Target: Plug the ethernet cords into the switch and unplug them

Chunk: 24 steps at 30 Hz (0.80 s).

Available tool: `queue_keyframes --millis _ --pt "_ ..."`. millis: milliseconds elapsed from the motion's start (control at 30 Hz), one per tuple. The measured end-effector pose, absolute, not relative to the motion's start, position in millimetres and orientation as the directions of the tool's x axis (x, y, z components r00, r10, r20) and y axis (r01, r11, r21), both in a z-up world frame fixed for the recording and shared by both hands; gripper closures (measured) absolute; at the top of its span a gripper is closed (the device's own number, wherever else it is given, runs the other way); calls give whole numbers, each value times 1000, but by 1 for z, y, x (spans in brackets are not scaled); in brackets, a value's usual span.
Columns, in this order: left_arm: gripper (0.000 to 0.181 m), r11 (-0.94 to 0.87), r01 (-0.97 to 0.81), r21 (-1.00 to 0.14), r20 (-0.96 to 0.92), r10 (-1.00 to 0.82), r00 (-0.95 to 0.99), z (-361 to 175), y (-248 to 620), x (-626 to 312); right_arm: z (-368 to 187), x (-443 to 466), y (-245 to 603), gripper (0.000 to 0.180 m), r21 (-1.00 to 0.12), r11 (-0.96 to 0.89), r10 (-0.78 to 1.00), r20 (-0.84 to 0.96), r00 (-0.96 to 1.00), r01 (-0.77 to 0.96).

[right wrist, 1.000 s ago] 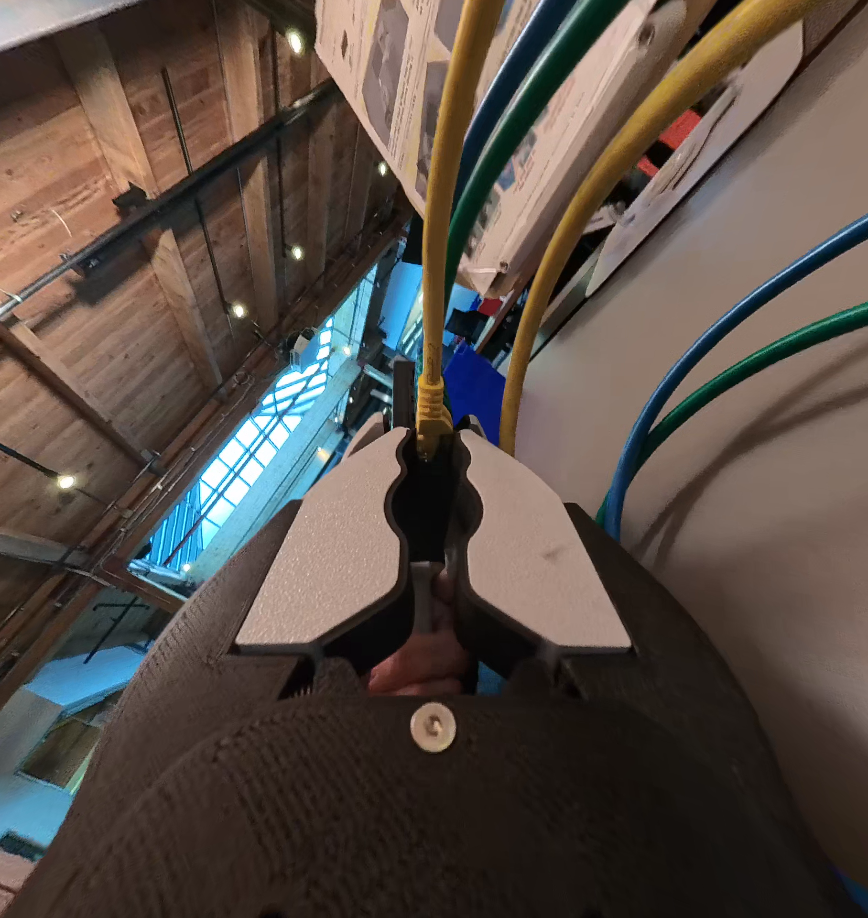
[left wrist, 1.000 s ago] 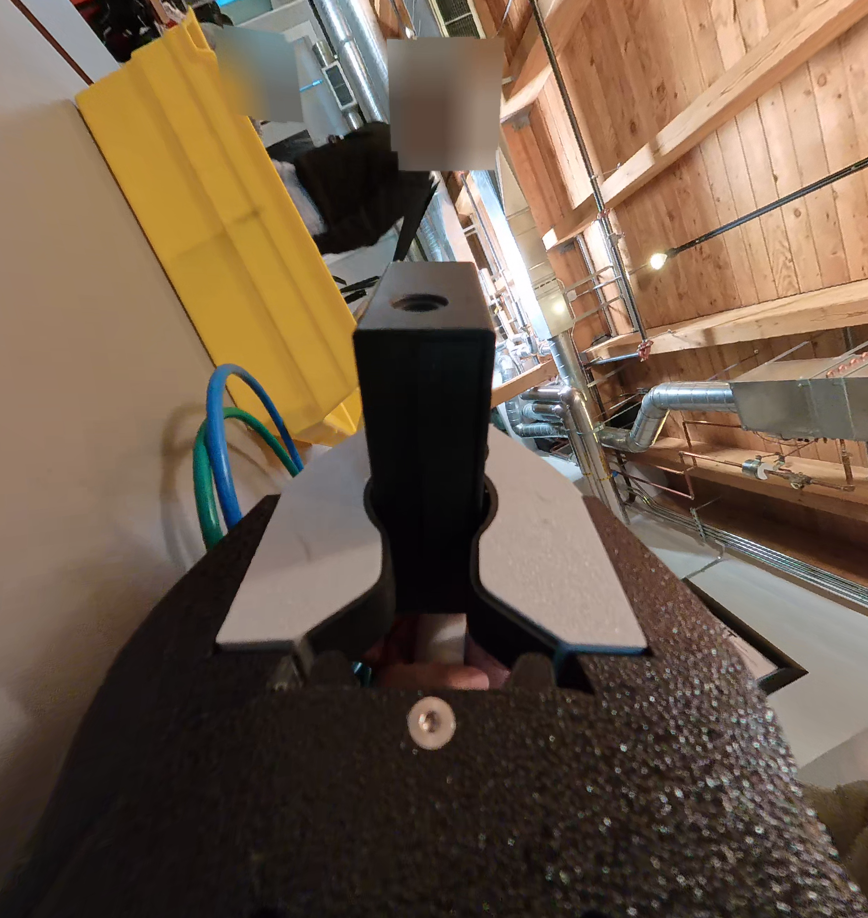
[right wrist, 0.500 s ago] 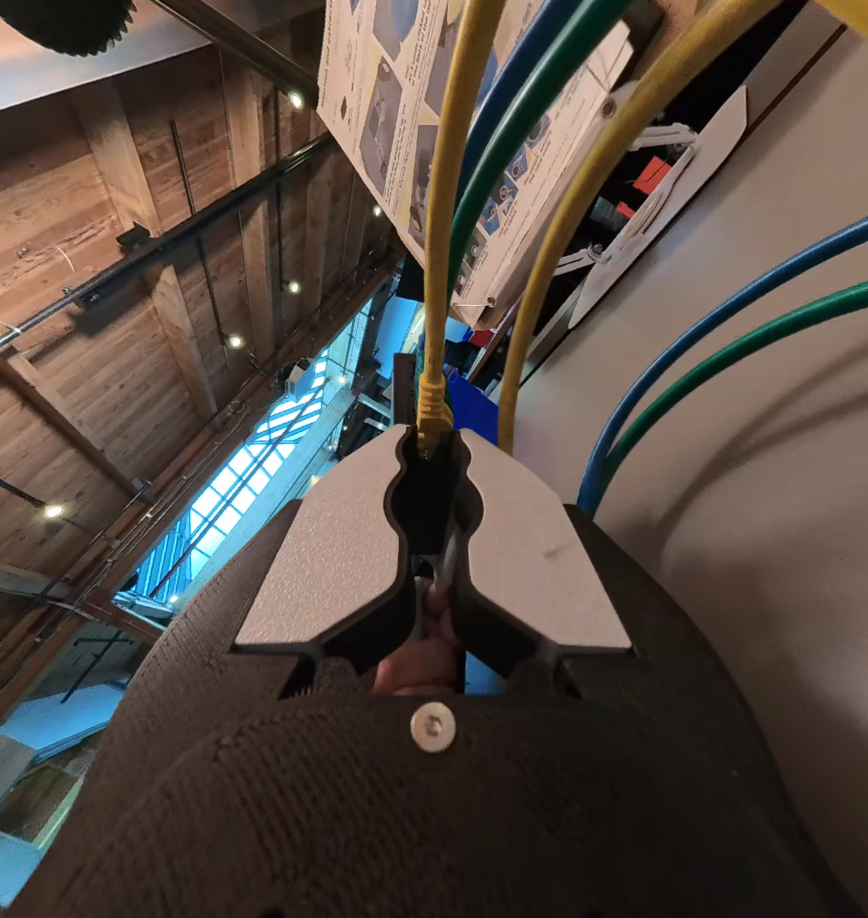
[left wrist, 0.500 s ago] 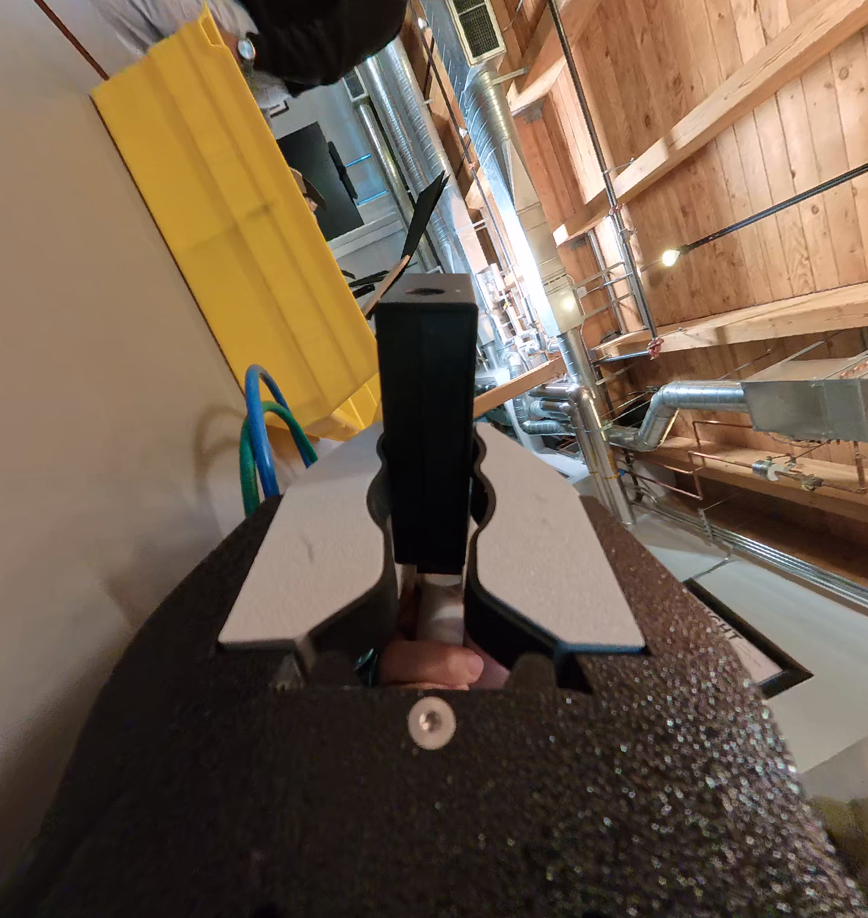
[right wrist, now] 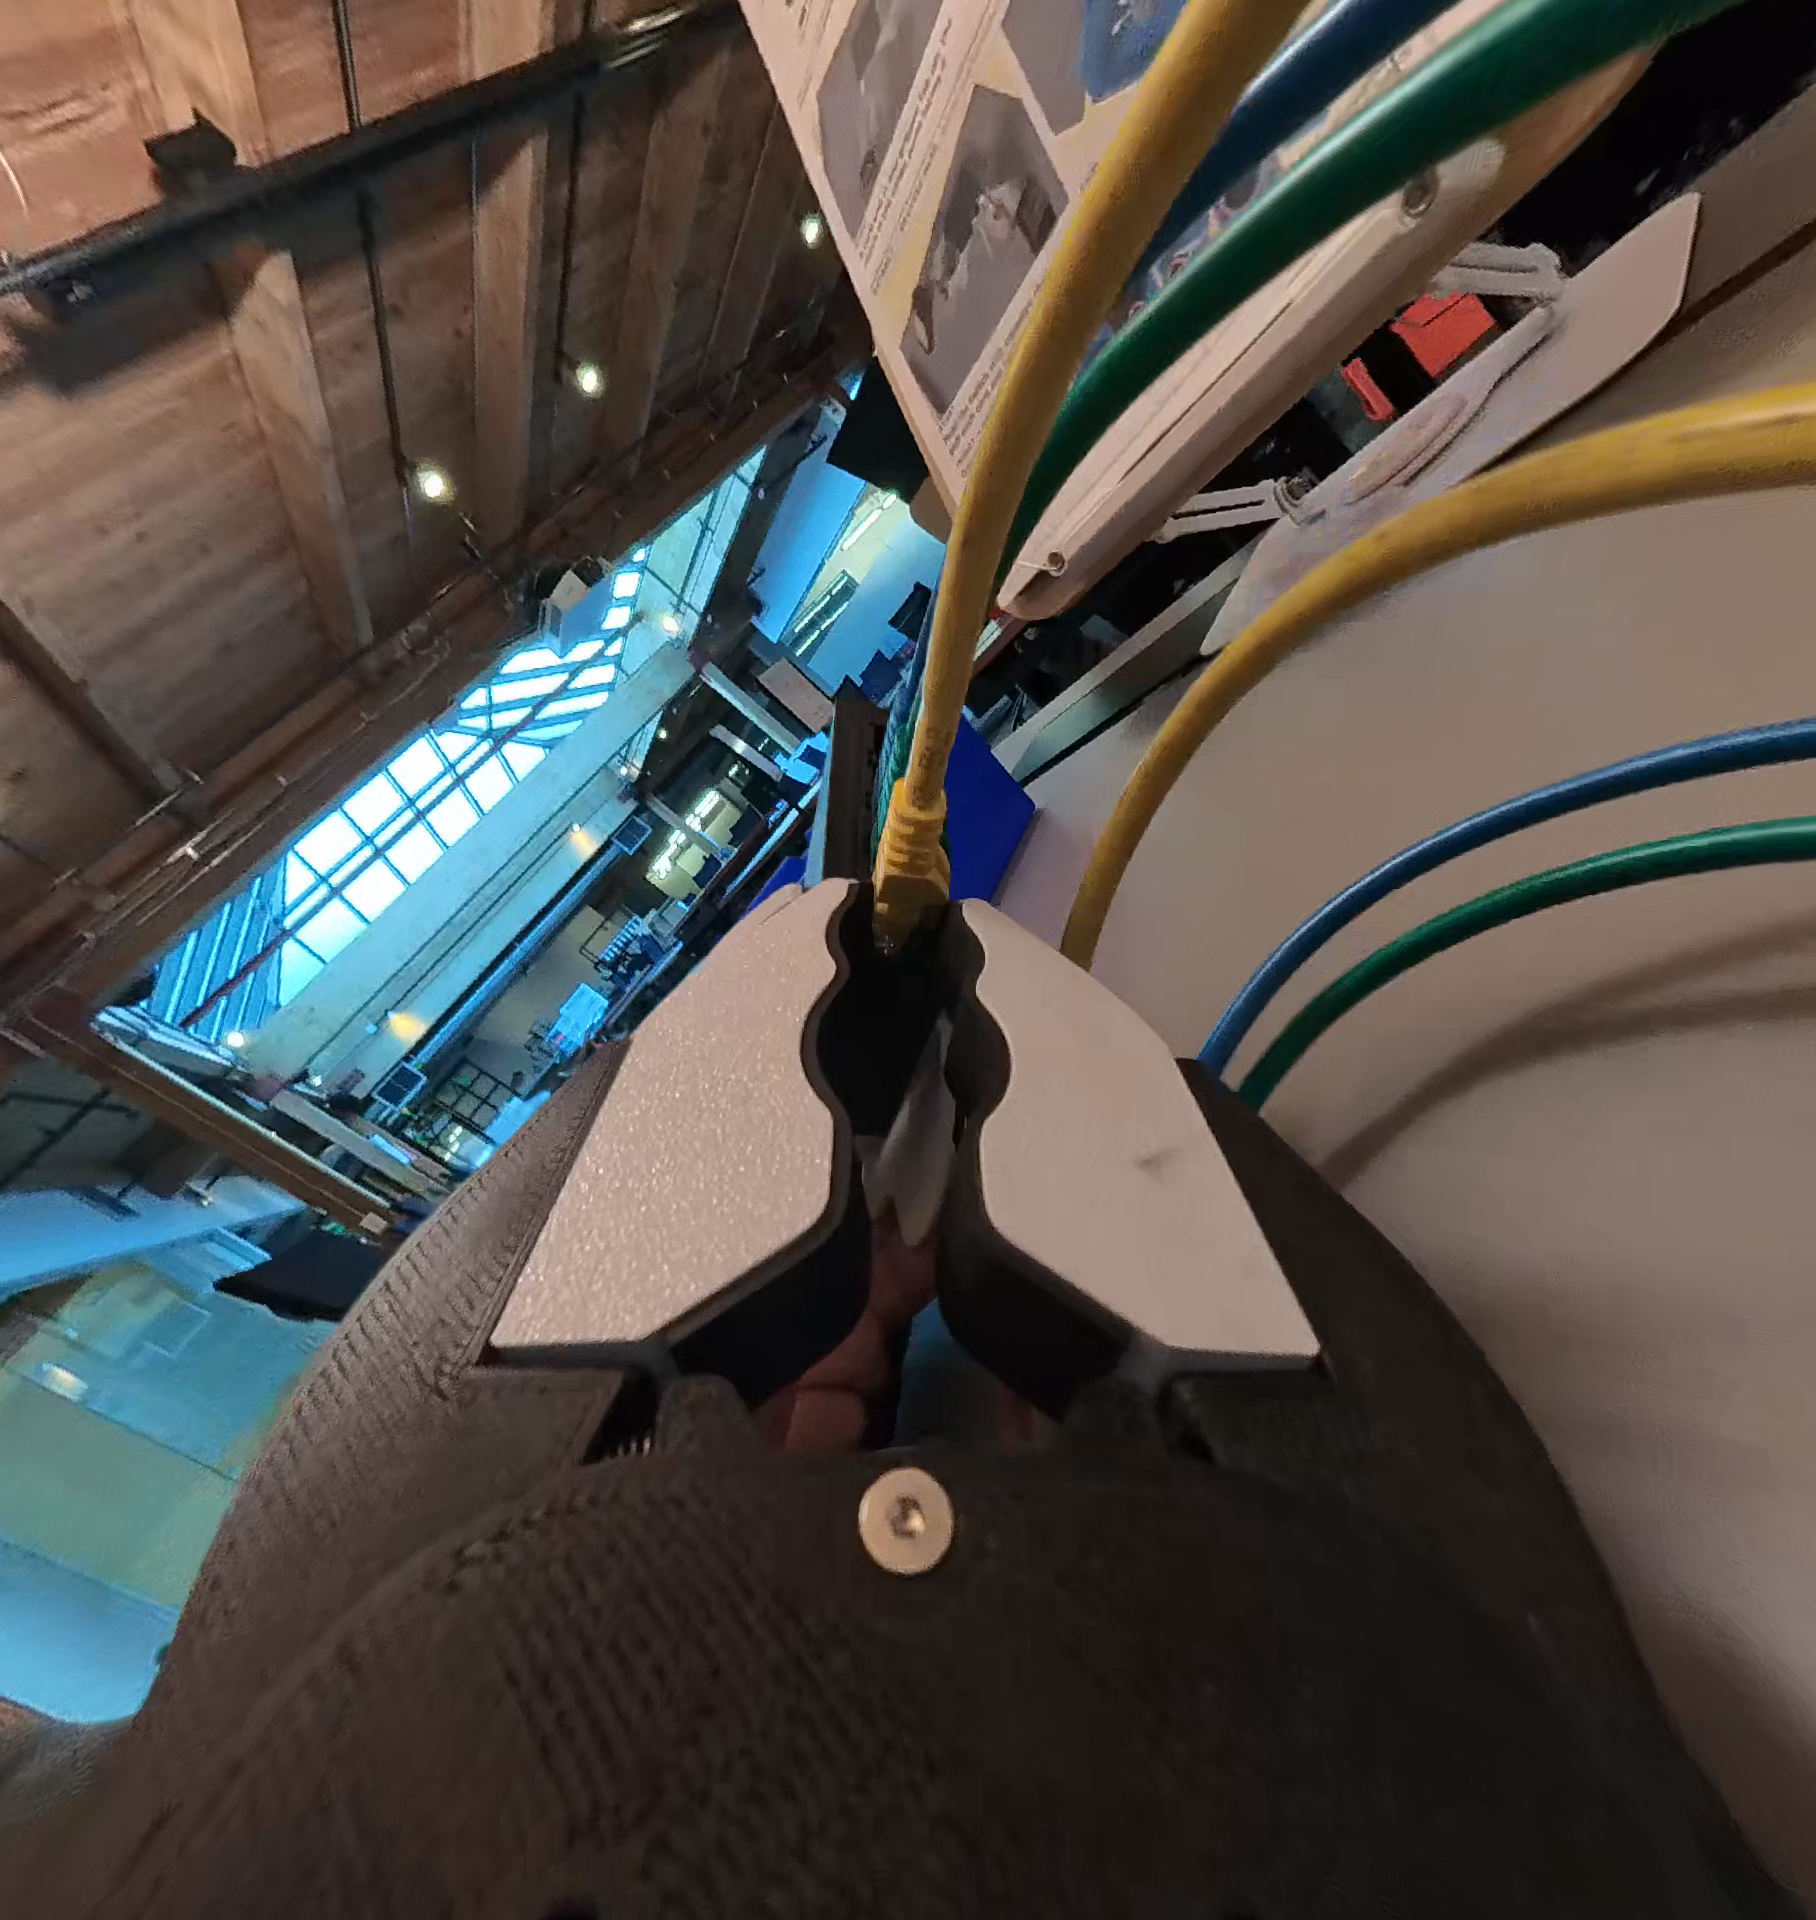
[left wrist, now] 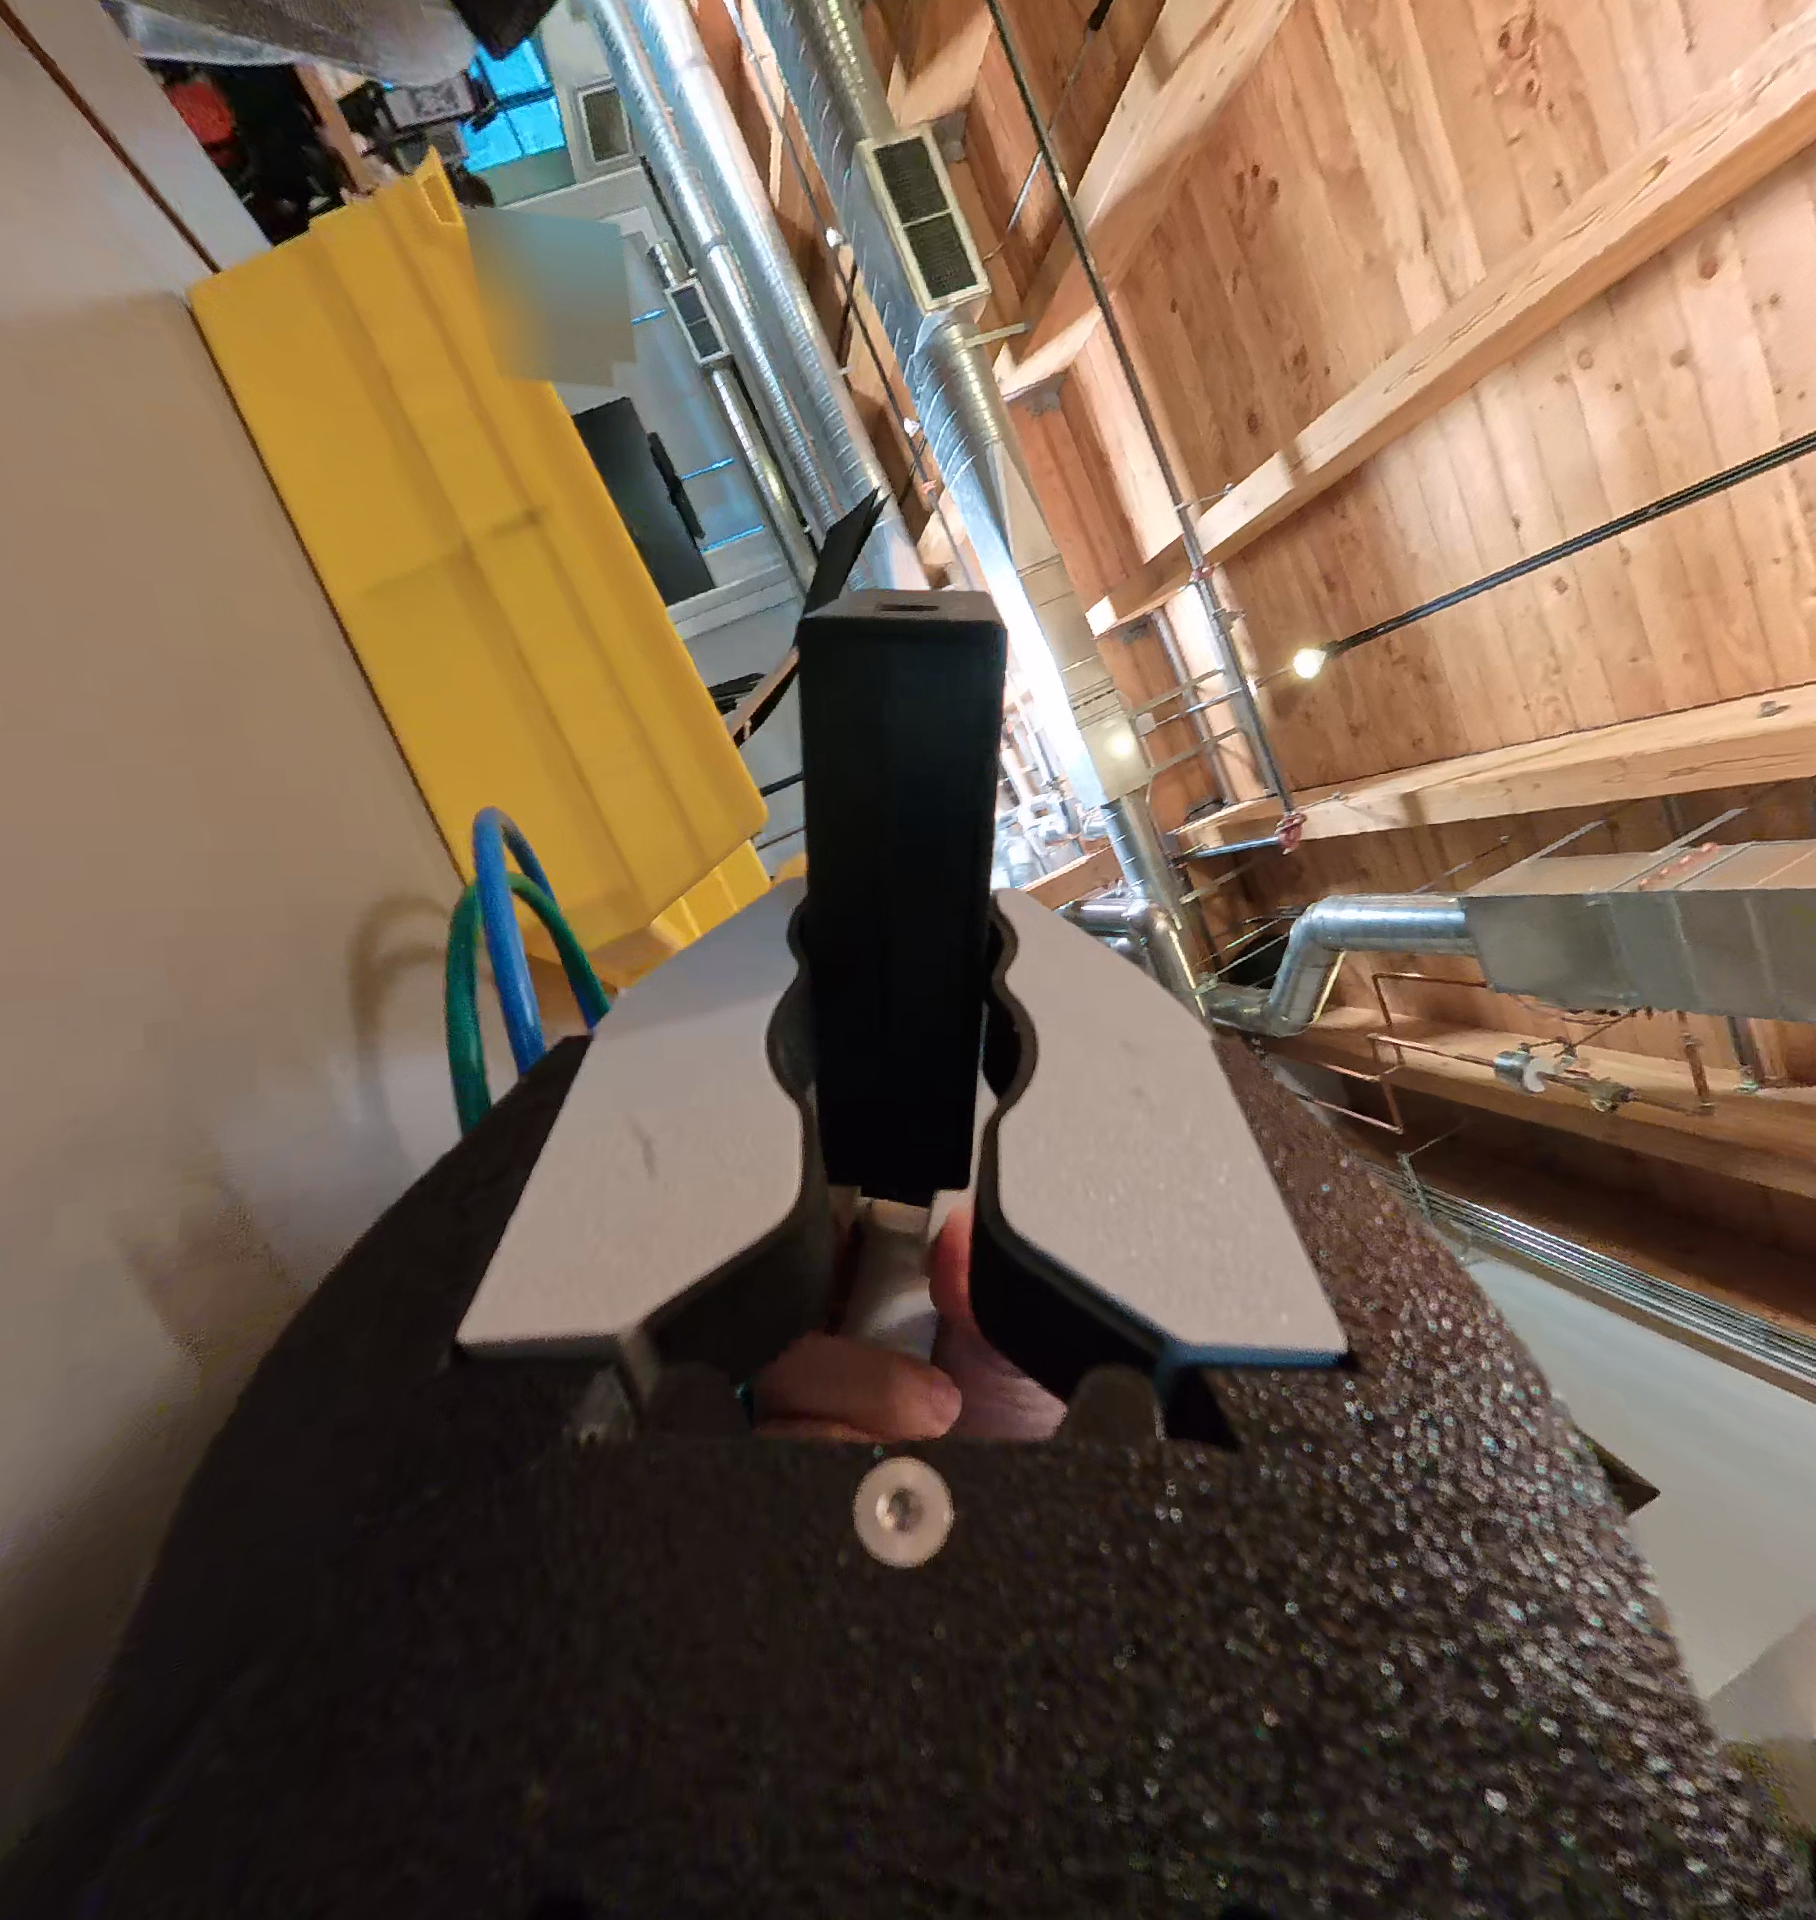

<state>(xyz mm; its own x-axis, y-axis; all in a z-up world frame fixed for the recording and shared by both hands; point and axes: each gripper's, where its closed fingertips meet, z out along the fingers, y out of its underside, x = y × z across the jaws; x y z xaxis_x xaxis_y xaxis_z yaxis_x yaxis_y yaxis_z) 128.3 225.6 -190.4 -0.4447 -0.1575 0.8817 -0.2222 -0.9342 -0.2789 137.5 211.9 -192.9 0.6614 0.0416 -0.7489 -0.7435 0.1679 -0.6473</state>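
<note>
The black switch (left wrist: 899,894) stands on end between the fingers of the left hand-held gripper (left wrist: 896,966), which is clenched on its sides. The right hand-held gripper (right wrist: 909,935) is closed on the yellow plug (right wrist: 912,857) of a yellow ethernet cord (right wrist: 997,436), right beside the switch's dark edge (right wrist: 850,790). A blue cord (right wrist: 1506,805) and a green cord (right wrist: 1527,899) curve over the pale worktop (right wrist: 1569,1195); their loops also show in the left wrist view (left wrist: 504,935). A yellow bin (left wrist: 468,582) lies on the worktop behind them. A printed sheet (right wrist: 945,208) hangs past the cords. Beyond are wooden plank walls (left wrist: 1506,416), silver ducts (left wrist: 1330,935), small lamps and a bright window (right wrist: 416,821).
</note>
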Motion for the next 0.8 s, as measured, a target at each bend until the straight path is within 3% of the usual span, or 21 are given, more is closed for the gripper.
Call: queue_keyframes --millis 167,233,367,600,800 --pt "154 -924 -197 -328 856 -202 -476 -180 226 126 -182 136 213 166 -576 195 152 -782 604 -794" --pt "154 -934 -219 -283 867 -152 -474 -177 226 125 -178 135 213 165 -643 180 119 -737 666 -744" --pt "154 -922 -194 -334 847 -204 -491 -170 226 123 -172 133 213 165 -681 158 125 -705 698 -715" --pt "153 -877 -151 -455 790 -319 -524 -161 223 120 -167 128 208 166 -532 172 221 -800 558 -829" --pt "154 -869 -145 -473 786 -343 -514 -164 223 121 -172 129 208 166 -499 179 191 -828 528 -848"
